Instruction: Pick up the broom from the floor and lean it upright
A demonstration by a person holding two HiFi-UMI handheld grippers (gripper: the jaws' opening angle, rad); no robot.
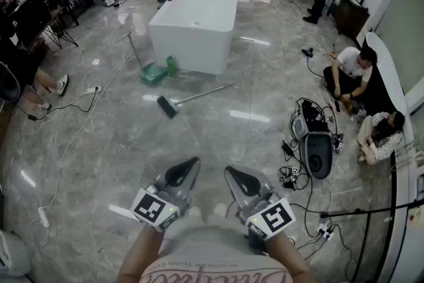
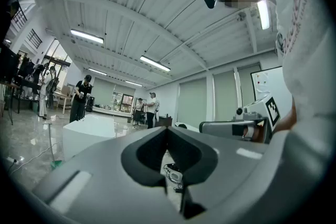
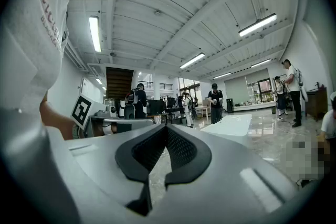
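Currently the left gripper (image 1: 193, 161) and right gripper (image 1: 229, 171) are both closed empty, side by side, while the broom (image 1: 192, 97) lies flat on the floor (image 1: 99, 162) at twelve o'clock, before the white block (image 1: 199, 10).

At 9 o'clock in the head view, 1 seated person (image 1: 41, 81) is cut off by the edge. The broom (image 1: 197, 96) bristles are too small to tell.
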